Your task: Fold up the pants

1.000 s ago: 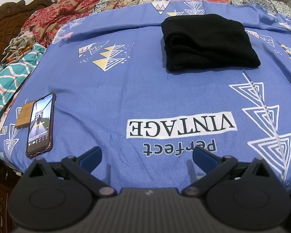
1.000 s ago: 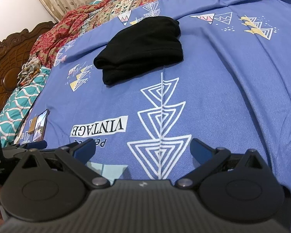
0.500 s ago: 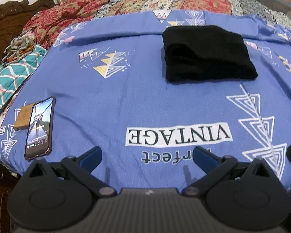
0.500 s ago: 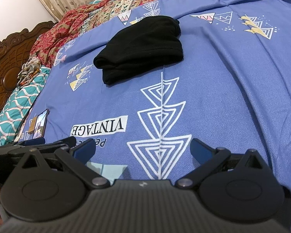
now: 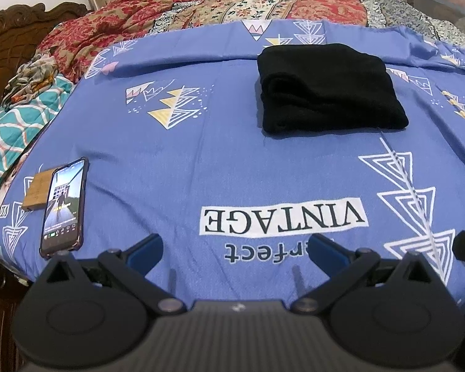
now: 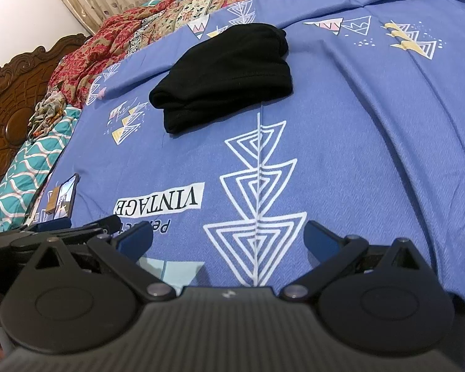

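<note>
The black pants (image 5: 328,90) lie folded into a compact rectangle on the blue printed bedsheet (image 5: 201,155), far from both grippers. They also show in the right wrist view (image 6: 226,74). My left gripper (image 5: 235,248) is open and empty, held low at the near edge of the bed. My right gripper (image 6: 229,238) is open and empty, also at the near edge, to the right of the left one. The left gripper's fingers (image 6: 62,226) show at the left of the right wrist view.
A phone (image 5: 65,207) with a lit screen lies at the sheet's near left, partly on a small brown card (image 5: 37,189). A red patterned quilt (image 5: 232,6) lies across the far side. A teal blanket (image 5: 12,133) and carved wooden headboard (image 6: 12,99) are at the left.
Both grippers have drawn back slightly toward the near edge of the bed; the left wrist view has tilted up a little. The pants have not moved. Both jaws stay open.
</note>
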Tool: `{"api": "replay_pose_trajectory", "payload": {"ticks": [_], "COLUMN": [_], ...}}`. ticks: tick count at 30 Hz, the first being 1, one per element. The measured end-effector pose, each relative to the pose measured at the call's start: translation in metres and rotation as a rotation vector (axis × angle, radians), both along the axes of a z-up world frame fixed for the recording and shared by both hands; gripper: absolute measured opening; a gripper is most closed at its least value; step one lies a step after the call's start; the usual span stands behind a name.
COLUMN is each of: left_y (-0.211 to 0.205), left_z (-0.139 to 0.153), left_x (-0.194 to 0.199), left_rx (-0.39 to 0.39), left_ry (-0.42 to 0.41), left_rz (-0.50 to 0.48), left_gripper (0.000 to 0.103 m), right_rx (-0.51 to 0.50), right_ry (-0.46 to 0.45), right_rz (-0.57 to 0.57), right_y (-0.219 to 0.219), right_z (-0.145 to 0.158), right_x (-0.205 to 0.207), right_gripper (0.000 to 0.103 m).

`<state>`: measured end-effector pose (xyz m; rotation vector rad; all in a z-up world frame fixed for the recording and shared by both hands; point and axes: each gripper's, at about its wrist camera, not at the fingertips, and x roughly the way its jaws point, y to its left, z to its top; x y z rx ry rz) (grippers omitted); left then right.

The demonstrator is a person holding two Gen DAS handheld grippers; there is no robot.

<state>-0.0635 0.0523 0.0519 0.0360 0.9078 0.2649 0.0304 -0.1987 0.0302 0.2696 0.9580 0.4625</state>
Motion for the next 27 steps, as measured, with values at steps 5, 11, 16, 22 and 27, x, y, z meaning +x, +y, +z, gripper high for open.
{"api": "replay_pose_trajectory", "payload": {"ticks": [5, 11, 16, 22, 27], "left_y": [0.0017, 0.0024, 0.0039, 0.0038, 0.0033], "left_z": [0.0034, 0.0018, -0.0018, -0.0043, -0.0043], "left_x": [-0.0021, -0.0006, 0.0004, 0.0010, 0.0017], "left_rx": [-0.026, -0.039, -0.049, -0.050, -0.071], "left_ry": [-0.024, -0.013, 0.012, 0.033, 0.041], "left_rz": [-0.004, -0.004, 0.006, 0.012, -0.003], "left_gripper": [0.103, 0.103, 0.103, 0.103, 0.103], "right_rx": [0.000, -0.002, -0.002, -0.001, 0.001], "right_ry": [0.000, -0.005, -0.005, -0.003, 0.001], "right_rz": [0.000, 0.007, 0.007, 0.009, 0.010], "right_y": [-0.0002, 0.0011, 0.0012, 0.0010, 0.0005], "right_z": [0.0001, 0.0002, 0.0006, 0.0010, 0.0015], "right_x": [0.0005, -0.0024, -0.0029, -0.0025, -0.0024], "right_gripper": [0.103, 0.103, 0.103, 0.103, 0.103]}}
